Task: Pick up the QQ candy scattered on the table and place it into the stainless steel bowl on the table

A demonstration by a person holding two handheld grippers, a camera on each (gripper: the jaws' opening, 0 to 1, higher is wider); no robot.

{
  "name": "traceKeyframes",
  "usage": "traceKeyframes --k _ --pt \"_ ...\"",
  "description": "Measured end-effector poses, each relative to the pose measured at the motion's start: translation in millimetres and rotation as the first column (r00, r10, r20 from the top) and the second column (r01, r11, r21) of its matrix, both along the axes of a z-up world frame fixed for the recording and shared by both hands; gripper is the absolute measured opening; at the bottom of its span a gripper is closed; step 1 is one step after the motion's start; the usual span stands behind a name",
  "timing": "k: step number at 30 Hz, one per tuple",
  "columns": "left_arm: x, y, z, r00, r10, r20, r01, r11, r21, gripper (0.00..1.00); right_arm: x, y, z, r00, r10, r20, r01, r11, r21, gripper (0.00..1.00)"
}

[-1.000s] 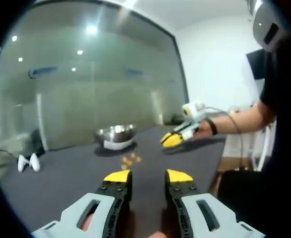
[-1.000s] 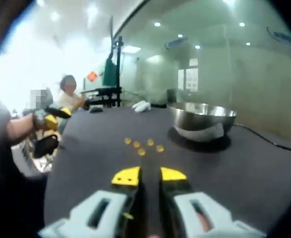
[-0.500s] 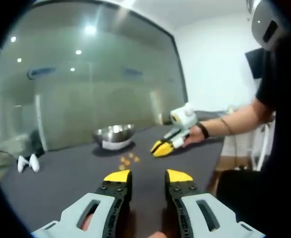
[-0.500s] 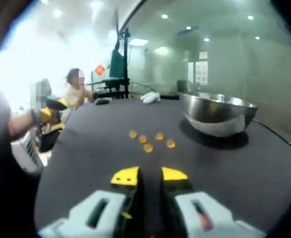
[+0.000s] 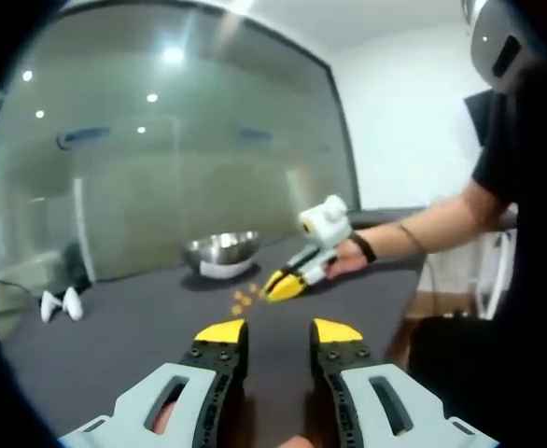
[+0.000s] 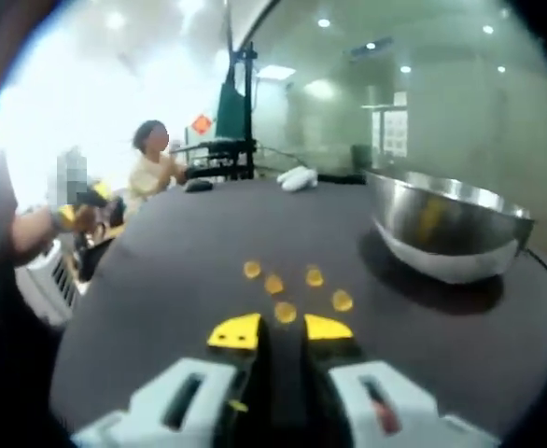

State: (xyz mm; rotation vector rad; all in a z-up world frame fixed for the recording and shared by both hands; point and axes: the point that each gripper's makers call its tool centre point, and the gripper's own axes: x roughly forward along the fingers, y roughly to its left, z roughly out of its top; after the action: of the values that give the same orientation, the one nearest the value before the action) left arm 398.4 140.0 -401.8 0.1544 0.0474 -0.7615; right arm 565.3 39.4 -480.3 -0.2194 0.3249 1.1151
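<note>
Orange QQ candy pieces [image 6: 284, 292] lie scattered on the dark grey table [image 6: 161, 308], left of the stainless steel bowl [image 6: 451, 233]. Right gripper [image 6: 280, 330], jaws nearly together, hovers just before them; left gripper [image 5: 279, 333] jaws apart.

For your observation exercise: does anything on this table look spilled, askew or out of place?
Yes: five small orange candies lie loose on the dark table, beside the stainless steel bowl and not in it. The bowl stands upright and looks undamaged. Nothing else looks odd.
</note>
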Motion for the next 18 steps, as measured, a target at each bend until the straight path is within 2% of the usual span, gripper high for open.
traceKeyframes --k 5,11,18 --pt "-1.6 2.5 0.2 1.0 0.007 0.001 -0.007 1.0 0.0 0.28 2.6 10.1 0.0 1.0 0.007 0.0 -0.007 1.0 0.009 0.16" --pt "-1.9 7.2 -4.4 1.0 0.022 -0.009 -0.022 1.0 0.003 0.28 3.3 11.0 0.6 1.0 0.001 0.01 -0.001 1.0 0.013 0.16" --pt "-0.1 2.6 -1.6 1.0 0.02 0.012 -0.02 1.0 0.003 0.28 7.8 10.0 0.7 0.999 -0.026 0.021 0.026 1.0 0.014 0.1"
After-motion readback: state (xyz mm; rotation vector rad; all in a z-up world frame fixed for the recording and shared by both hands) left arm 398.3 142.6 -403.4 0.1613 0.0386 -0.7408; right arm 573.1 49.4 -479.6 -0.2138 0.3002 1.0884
